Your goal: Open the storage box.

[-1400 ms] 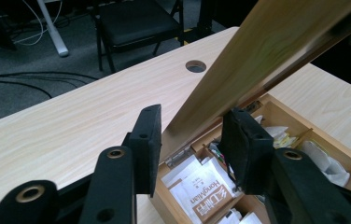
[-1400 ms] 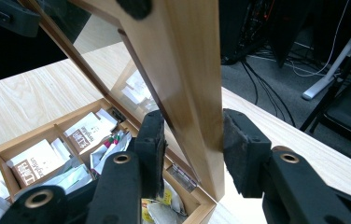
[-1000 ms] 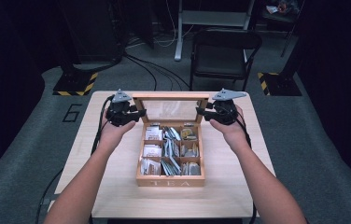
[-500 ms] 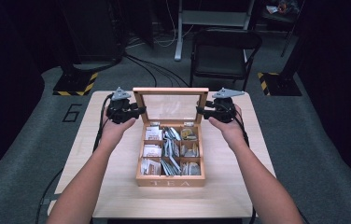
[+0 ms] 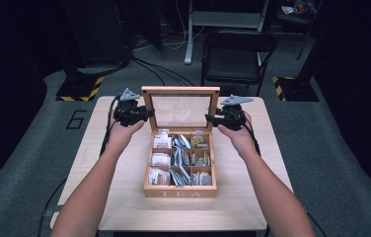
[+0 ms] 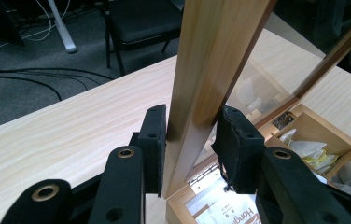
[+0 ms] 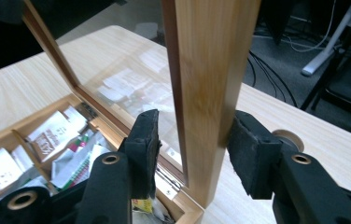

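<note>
Tea box (image 5: 180, 190) sits mid-table, near edge facing the person, w/ "TEA" lettered on the front wall. Light wood, rectangular, split by thin wooden dividers into a grid of compartments. Left column holds flat white paper sachets (image 5: 160, 159); middle column has grey-green packets (image 5: 179, 174) stood on edge, packed tight; right column holds darker, rounder packets, one w/ a yellowish tint at the far end. In the left gripper view a small metal hinge (image 6: 206, 173) shows at the box's back corner.

Lid (image 5: 181, 110) stands upright at the far side of the box: wooden frame around a clear pane, table seen through it. Frame wood is smooth, pale on the outside w/ a darker strip along the inner edge.

Left gripper (image 5: 145, 113) is at the lid's left rail; in the left gripper view (image 6: 190, 140) its black padded jaws straddle that rail, left pad touching the wood, right pad at or just off the rail, can't tell if it's clamped. Right gripper (image 5: 209, 118) is at the right rail; in the right gripper view (image 7: 194, 140) the jaws sit either side of the rail w/ a small gap at each pad, so apart, not clamped.

Table (image 5: 124, 197) is pale wood-grain laminate. Black chair (image 5: 235, 59) stands far behind it.
</note>
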Demonstrator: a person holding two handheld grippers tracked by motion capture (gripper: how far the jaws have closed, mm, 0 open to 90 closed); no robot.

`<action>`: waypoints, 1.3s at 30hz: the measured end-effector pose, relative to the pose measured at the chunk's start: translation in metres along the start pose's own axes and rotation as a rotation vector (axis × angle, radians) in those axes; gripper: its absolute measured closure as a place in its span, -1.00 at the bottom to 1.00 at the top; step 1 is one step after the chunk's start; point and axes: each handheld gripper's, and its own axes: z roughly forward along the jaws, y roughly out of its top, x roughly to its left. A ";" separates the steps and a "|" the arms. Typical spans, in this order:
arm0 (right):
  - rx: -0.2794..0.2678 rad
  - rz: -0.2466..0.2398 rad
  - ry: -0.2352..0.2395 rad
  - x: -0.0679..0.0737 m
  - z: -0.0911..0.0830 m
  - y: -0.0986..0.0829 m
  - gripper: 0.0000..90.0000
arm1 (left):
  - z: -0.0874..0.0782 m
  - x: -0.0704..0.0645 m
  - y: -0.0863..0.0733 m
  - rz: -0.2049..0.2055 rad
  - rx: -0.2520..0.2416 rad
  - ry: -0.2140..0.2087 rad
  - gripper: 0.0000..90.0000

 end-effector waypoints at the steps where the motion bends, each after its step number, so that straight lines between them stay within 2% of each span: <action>1: 0.004 0.000 -0.001 -0.002 0.002 -0.001 0.19 | 0.001 0.000 0.000 -0.007 -0.003 -0.001 0.42; 5: 0.004 0.035 0.014 -0.006 0.007 -0.003 0.27 | 0.002 0.002 0.001 -0.015 -0.002 -0.004 0.42; 15: -0.005 0.022 0.011 -0.007 0.011 -0.004 0.36 | 0.005 0.004 0.004 -0.013 0.010 -0.004 0.43; 22: -0.002 0.025 0.015 -0.009 0.012 -0.003 0.38 | 0.006 0.005 0.005 -0.016 0.013 -0.001 0.43; 24: 0.001 0.042 0.020 -0.010 0.012 -0.003 0.39 | 0.007 0.006 0.006 -0.013 0.012 -0.001 0.43; 27: 0.008 0.035 0.019 -0.010 0.013 -0.002 0.39 | 0.007 0.006 0.006 -0.008 0.011 0.000 0.43; 29: 0.009 0.036 0.017 -0.010 0.013 -0.002 0.39 | 0.008 0.007 0.005 -0.013 0.000 -0.002 0.43; 39: 0.003 0.052 0.005 -0.013 0.017 -0.002 0.41 | 0.011 0.010 -0.006 -0.038 0.026 -0.011 0.34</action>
